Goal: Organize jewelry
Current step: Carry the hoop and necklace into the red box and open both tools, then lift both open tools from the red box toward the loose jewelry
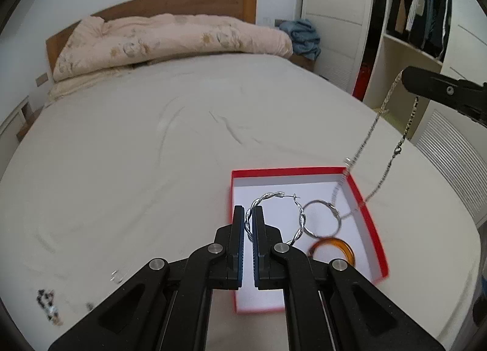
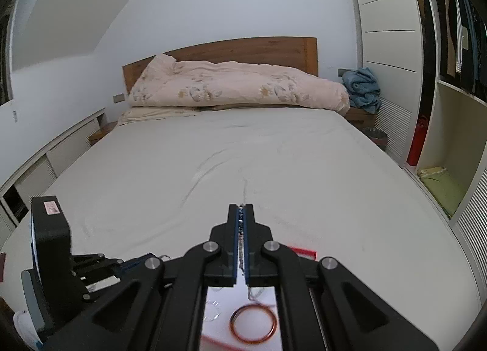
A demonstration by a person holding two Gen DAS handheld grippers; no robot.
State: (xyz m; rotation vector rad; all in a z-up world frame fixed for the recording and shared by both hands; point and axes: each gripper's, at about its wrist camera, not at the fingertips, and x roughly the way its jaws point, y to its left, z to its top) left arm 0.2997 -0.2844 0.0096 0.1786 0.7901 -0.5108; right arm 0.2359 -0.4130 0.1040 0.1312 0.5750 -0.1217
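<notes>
Black, with blue pads, the left tongs (image 1: 249, 214) are pinched nearly closed on the rim of a twisted silver hoop earring (image 1: 275, 218), which stands up from their tips over the red box (image 1: 373, 229). That box is shallow with a white floor and sits on the bed (image 1: 152, 153) near its foot. On the box floor lie a plain silver ring (image 1: 322, 218), touching the hoop's right side, and an amber bangle (image 1: 333, 249) just nearer the camera.

The right tongs (image 2: 241, 214) are clamped tight on a silver chain necklace (image 1: 382, 174). From the left wrist view the chain hangs from those tongs in two strands: one drops into the far right corner of the box, the other crosses the right wall and seems to touch the ring, though blur there leaves it uncertain. Its clasp hangs partway down the outer strand.

Left of the box, on the sheet, lie a small clear piece (image 1: 117, 275) and a dark speckled trinket (image 1: 48, 305), both too blurred to identify. A pink floral duvet (image 1: 170, 42) is heaped against the wooden headboard (image 1: 210, 1).
</notes>
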